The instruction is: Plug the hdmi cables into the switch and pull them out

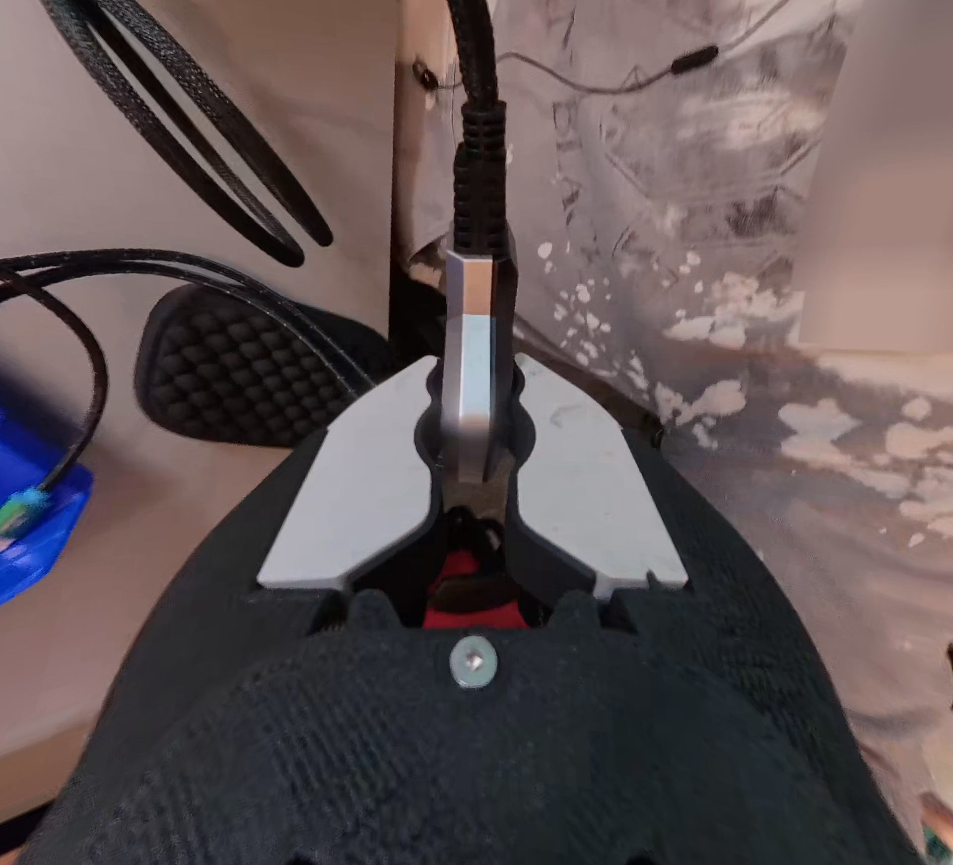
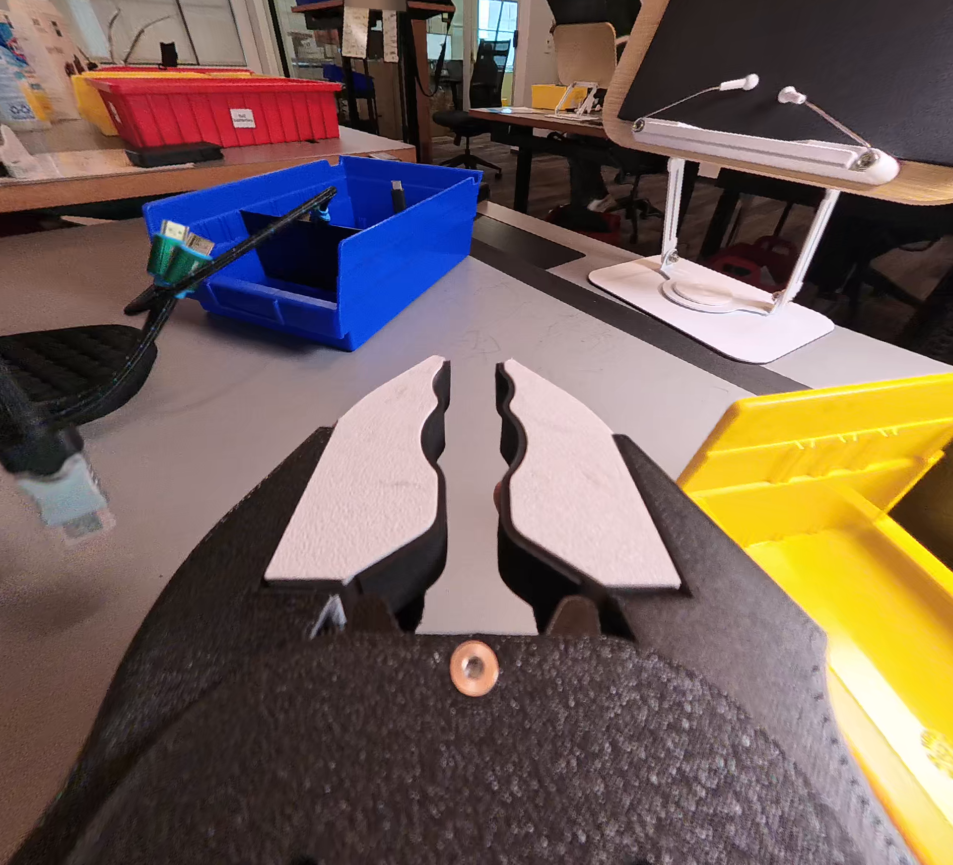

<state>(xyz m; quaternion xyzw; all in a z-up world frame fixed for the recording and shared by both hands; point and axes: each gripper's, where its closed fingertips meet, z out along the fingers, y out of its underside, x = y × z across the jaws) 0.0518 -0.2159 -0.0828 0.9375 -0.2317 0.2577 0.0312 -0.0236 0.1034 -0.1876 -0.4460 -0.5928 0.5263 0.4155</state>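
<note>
Left tongs (image 1: 477, 407) pinch faceted metal plug (image 1: 472, 324) — braided cable (image 1: 472, 15).

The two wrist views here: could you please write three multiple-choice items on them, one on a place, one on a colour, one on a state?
1. Where do the green-shelled HDMI plugs sit?
A. at the blue bin's left corner
B. inside the yellow bin
C. on the white stand

2. What colour is the connector held by the left gripper?
A. red
B. silver
C. yellow

3. How is the right gripper?
A. shut on a cable
B. shut on a bin
C. open, holding nothing

Key: 1 A, the plugs show against the blue bin's left corner; 2 B, a silver shell sits between the fingers; 3 C, bare table shows through the gap.
</note>
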